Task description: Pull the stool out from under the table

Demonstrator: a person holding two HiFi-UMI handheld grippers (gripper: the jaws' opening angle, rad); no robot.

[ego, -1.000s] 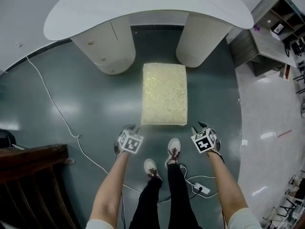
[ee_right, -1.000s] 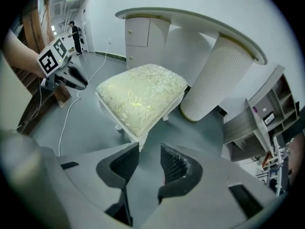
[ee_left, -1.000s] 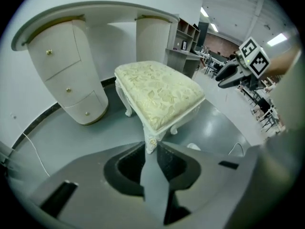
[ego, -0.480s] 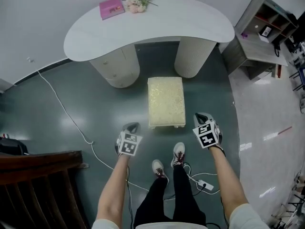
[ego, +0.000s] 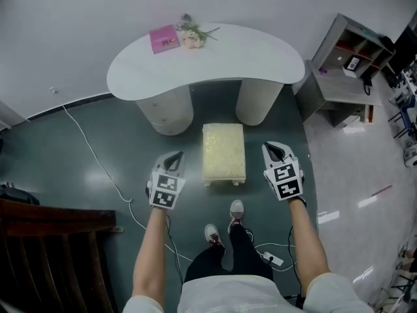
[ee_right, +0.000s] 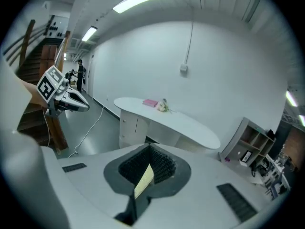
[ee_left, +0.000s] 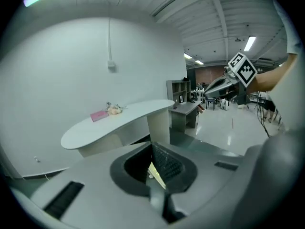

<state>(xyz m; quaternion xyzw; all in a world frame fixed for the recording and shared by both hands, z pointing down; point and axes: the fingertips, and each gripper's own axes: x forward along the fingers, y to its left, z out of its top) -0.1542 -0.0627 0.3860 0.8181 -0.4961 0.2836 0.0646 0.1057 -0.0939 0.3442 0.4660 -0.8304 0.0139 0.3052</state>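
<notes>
Head view: the left gripper (ego: 174,156) hangs above the floor, jaws together on nothing. Just to its right, the cream stool (ego: 224,153) stands in front of the white table (ego: 260,51), its far end near the pedestals. The right gripper (ego: 272,150) flanks the stool, also closed and empty. Print on the pink book (ego: 164,39) is too small to read.

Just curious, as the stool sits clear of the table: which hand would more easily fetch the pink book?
Left, probably: the pink book lies at the left end of the table, nearer the left gripper; the right gripper hangs farther across.
</notes>
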